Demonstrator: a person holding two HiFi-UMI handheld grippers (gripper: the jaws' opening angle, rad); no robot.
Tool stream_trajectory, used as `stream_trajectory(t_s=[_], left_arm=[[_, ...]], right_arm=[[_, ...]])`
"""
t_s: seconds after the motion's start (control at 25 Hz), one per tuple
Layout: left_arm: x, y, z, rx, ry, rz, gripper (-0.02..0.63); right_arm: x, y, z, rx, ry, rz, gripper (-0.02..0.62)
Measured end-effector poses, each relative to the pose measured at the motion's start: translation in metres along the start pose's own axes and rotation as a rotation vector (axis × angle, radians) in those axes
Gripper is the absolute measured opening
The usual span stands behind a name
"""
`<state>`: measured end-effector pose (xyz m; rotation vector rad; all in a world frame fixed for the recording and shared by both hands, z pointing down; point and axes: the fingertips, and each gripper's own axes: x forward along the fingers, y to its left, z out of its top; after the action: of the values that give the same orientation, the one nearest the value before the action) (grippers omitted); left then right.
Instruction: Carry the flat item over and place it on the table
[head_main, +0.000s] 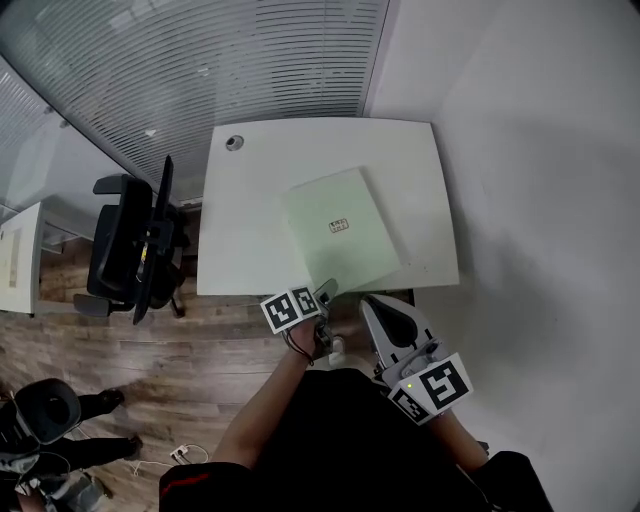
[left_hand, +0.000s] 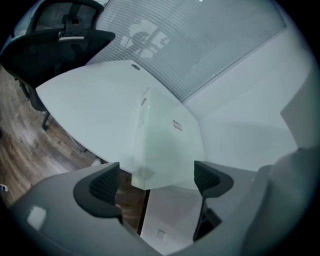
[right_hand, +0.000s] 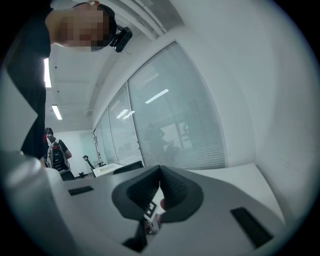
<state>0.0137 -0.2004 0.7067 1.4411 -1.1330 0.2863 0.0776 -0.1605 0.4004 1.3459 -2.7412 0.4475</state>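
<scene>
The flat item is a pale green board with a small label, lying on the white table. Its near corner reaches the table's front edge. In the left gripper view the board lies just ahead of the open jaws, its near corner between them but untouched. My left gripper hovers open at the table's front edge, nothing in it. My right gripper is drawn back beside my body, tilted up, its jaws shut on nothing.
A black office chair stands left of the table. A glass wall with blinds runs behind the table, a white wall on the right. The table has a cable hole. Another person stands at lower left on the wooden floor.
</scene>
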Motion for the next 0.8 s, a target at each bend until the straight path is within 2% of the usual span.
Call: stream_trajectory(t_s=[0.4,0.6,0.8], left_arm=[[-0.057,-0.062,-0.003,0.239,-0.113,-0.110,0.420],[-0.090,-0.095,-0.005,0.408,-0.176,-0.162,0.386],[-0.130,-0.125,0.000,0.587,-0.305,-0.169,0.323]], right_arm=[[-0.023,0.003,-0.009,0.005,0.028,-0.024,0.000],[-0.034,0.006,-0.006,0.012,0.003,-0.026,0.000],[-0.044,0.009,-0.004,0.007,-0.012,-0.027,0.000]])
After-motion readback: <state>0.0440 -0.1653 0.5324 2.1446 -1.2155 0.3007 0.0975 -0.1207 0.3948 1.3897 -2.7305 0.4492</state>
